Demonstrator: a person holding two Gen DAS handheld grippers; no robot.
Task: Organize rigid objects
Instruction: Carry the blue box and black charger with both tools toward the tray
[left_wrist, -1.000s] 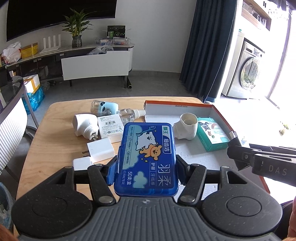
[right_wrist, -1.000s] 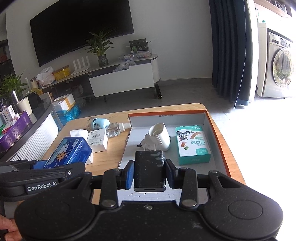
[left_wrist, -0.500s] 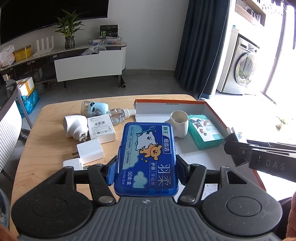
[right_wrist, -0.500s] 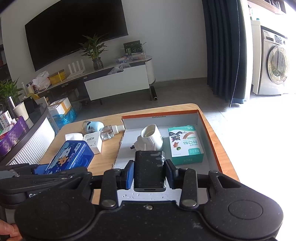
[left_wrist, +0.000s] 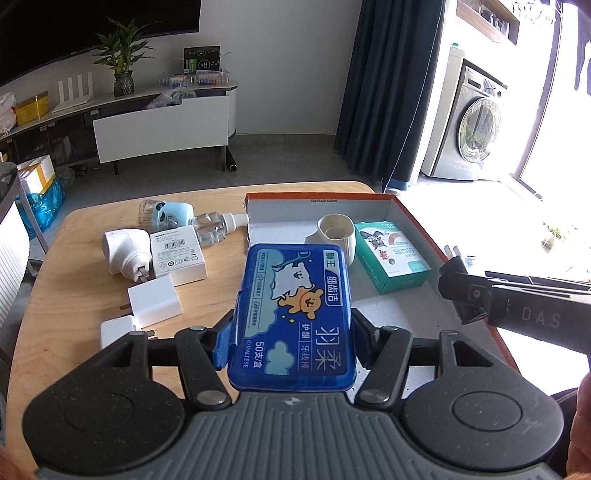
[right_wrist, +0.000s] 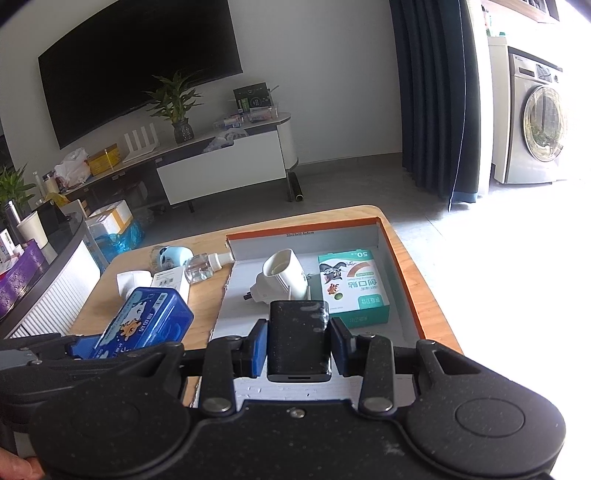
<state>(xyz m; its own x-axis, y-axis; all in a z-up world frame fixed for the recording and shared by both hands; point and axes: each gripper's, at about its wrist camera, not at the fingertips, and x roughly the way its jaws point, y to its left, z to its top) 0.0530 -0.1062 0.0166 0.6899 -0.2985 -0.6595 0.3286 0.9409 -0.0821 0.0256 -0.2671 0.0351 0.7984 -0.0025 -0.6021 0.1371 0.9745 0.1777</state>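
Above the cluttered table (left_wrist: 55, 258), left claw (left_wrist: 291, 332) clamps a blue floss box (left_wrist: 295, 317), right claw (right_wrist: 298, 345) a black block (right_wrist: 298, 339).

blue floss case (left_wrist: 295, 317): flat plastic box w/ cartoon bear + cloud print, held up off the table, clamped at both long sides, lid up, near-centre.
black block (right_wrist: 298, 338): small dark rectangular unit, slot on near end, pinched at both sides, held over the tray's near part.
tray (left_wrist: 406, 218): shallow cardboard box, orange outside, white inside, right half of table.
green box (left_wrist: 391, 258): teal/white carton, cartoon print, lying flat in tray, right side.
cream plug unit (right_wrist: 282, 278): cup-shaped top, on its side in tray, just left of green box.
white adapters (left_wrist: 155, 301): several, loose on table, left of tray.
clear bottle (left_wrist: 216, 227): on its side, far-left, nozzle touching tray's wall.
pale-blue item (left_wrist: 168, 214): far-left, beside the bottle.
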